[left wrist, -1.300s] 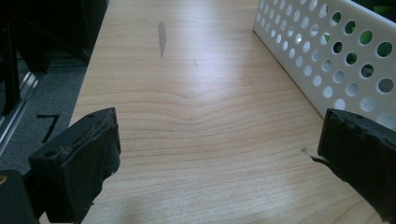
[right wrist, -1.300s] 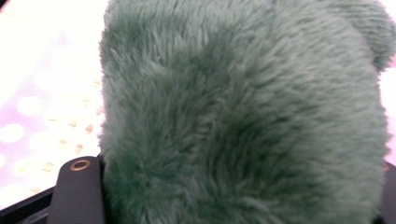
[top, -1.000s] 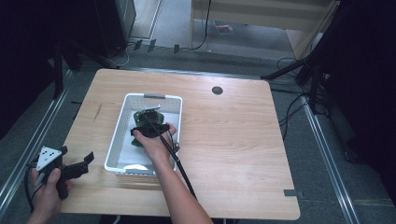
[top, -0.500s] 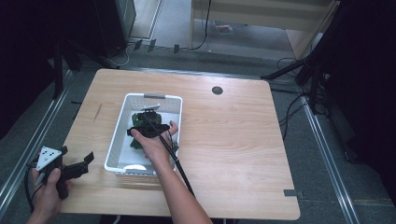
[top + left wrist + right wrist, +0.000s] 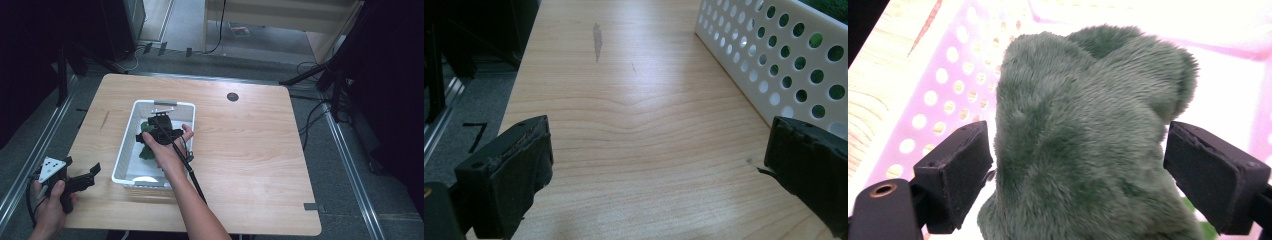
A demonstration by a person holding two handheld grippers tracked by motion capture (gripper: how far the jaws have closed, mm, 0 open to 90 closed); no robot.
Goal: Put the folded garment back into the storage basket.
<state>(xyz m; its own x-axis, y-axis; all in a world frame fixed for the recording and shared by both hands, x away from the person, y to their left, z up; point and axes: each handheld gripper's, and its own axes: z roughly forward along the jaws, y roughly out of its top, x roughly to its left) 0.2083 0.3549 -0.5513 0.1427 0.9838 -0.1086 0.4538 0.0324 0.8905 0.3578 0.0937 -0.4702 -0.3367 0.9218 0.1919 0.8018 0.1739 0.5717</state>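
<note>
Your right tongs (image 5: 1075, 170) are inside the white perforated basket (image 5: 131, 131), pointing down over the green plush toy (image 5: 1088, 140). In the right gripper view the toy sits between the two black jaws. The left pad is just beside or brushing the fur; the right pad stands apart with a visible gap. The jaws have just been opening, so that's a release, not a grip: tongs at medium width, toy between them, not clamped.

The toy lies in the basket, in the half toward the far end with the grey handle. From the high view you see green fur (image 5: 146, 150) poking out on either side of your right hand (image 5: 165, 145); the hand and gripper body cover most of it. I can't tell which way up the toy lies. A pale patch shows on the basket floor at the near end, too blurred to identify.

The basket sits left of centre on the bench (image 5: 250, 165), long side running away from you.

Your left tongs (image 5: 92, 172) are at the bench's near left corner, well apart from the basket's contents. Jaws are wide, nothing between them, just bare wood grain in the left gripper view. The basket's perforated side wall (image 5: 784, 55) runs along the right of that view, near the right jaw but not touching. Your left hand (image 5: 50, 200) holds the grip low over the bench edge.

The right gripper's cable (image 5: 187, 170) trails back along your forearm across the basket's near rim.
</note>
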